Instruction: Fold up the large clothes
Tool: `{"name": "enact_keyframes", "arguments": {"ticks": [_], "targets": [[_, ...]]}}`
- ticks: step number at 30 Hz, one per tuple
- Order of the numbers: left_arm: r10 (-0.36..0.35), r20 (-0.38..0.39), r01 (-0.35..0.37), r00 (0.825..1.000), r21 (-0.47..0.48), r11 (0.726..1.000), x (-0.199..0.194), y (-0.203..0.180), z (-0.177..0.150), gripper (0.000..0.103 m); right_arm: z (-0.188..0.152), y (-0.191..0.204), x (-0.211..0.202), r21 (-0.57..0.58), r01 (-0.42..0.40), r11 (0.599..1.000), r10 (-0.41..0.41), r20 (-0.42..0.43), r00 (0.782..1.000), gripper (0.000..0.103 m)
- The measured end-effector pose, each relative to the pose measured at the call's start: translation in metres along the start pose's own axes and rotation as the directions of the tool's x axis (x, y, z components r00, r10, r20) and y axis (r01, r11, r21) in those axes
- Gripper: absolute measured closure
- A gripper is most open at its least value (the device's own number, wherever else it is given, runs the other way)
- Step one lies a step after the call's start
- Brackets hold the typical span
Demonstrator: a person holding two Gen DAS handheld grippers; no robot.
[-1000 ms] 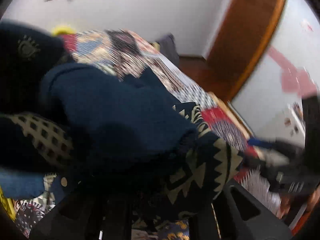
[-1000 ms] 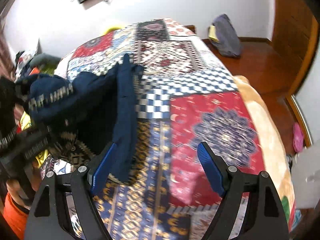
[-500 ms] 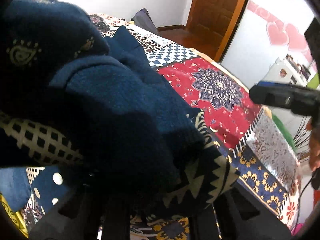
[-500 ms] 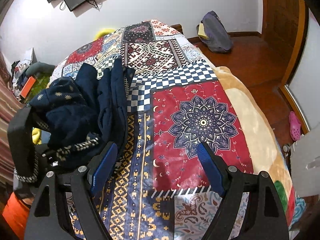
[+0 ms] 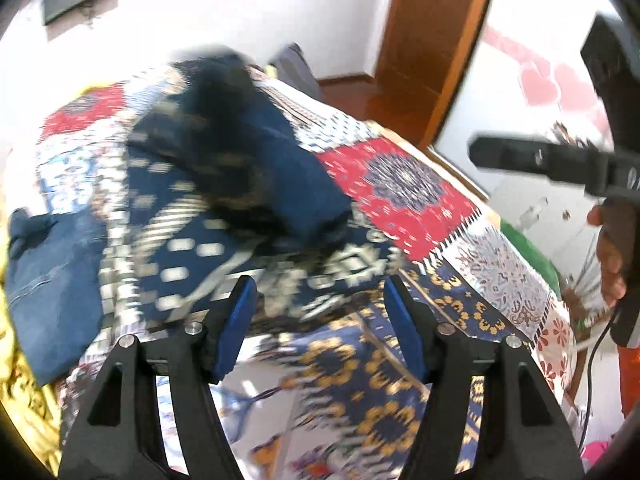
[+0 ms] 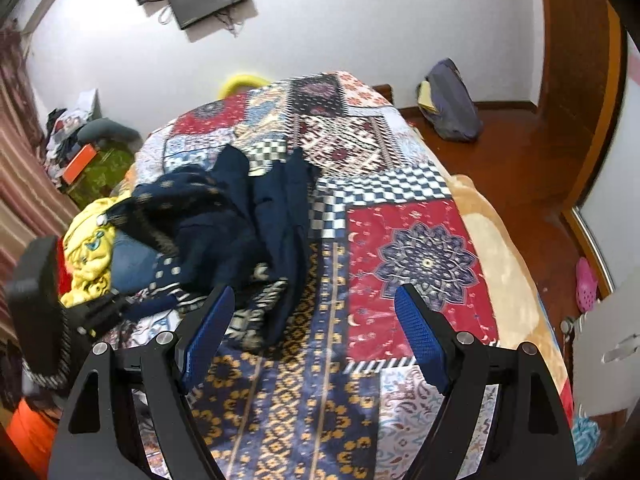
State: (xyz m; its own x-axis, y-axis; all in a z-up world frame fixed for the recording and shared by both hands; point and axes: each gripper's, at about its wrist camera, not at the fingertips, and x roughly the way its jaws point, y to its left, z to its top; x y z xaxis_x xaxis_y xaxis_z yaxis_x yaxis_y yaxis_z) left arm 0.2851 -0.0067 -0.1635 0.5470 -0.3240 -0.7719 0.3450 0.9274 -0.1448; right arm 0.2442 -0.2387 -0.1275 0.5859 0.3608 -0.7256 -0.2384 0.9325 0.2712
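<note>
Left hand-held gripper [image 5: 318,312] hangs over the near edge of the bed with its jaws opening; nothing is pinched between the blue pads [image 5: 236,328], and past their tips lies the dark navy garment [image 5: 256,184], blurred in this view. Right hand-held gripper [image 6: 314,334] stands wide with nothing between its pads, above the patchwork bedspread [image 6: 420,248]. From the right wrist view the navy garment [image 6: 240,224], with cream patterned bands along its edges, sits in a crumpled heap on the left half of the bed, free of both grippers, one long fold running down toward the right gripper's left finger [image 6: 208,328]. Just beside the heap, at the bed's left edge, lie a piece of blue denim [image 6: 132,260] and a yellow cloth [image 6: 88,252]. Beyond the bed, a grey bag [image 6: 452,104] rests on the wooden floor against the white wall.
</note>
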Motion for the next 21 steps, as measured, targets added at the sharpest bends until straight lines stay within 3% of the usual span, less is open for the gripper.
{"name": "enact_keyframes", "arguments": {"ticks": [5,10,16,21], "targets": [[0.149,0.052,-0.146,0.988,-0.056,0.988,-0.032,0.046,-0.003,0.033,0.000,0.037,0.004,-0.065,-0.066,0.996,0.067,0.006,0.998,0.023],[0.222,0.045,-0.210,0.974,-0.185,0.960,-0.032,0.099,-0.003,0.033,0.004,0.081,0.028,-0.132,-0.128,0.983,0.127,-0.014,0.992,0.023],[0.182,0.037,-0.161,0.983,-0.323,0.933,-0.020,0.146,-0.002,0.033,0.010,0.121,0.083,-0.232,-0.064,0.971,0.059,-0.030,0.998,0.023],[0.112,0.042,-0.090,0.993,-0.354,0.931,0.006,0.155,0.015,0.033,0.029,0.113,0.117,-0.255,0.048,0.966,-0.047,0.009,0.999,0.023]]}}
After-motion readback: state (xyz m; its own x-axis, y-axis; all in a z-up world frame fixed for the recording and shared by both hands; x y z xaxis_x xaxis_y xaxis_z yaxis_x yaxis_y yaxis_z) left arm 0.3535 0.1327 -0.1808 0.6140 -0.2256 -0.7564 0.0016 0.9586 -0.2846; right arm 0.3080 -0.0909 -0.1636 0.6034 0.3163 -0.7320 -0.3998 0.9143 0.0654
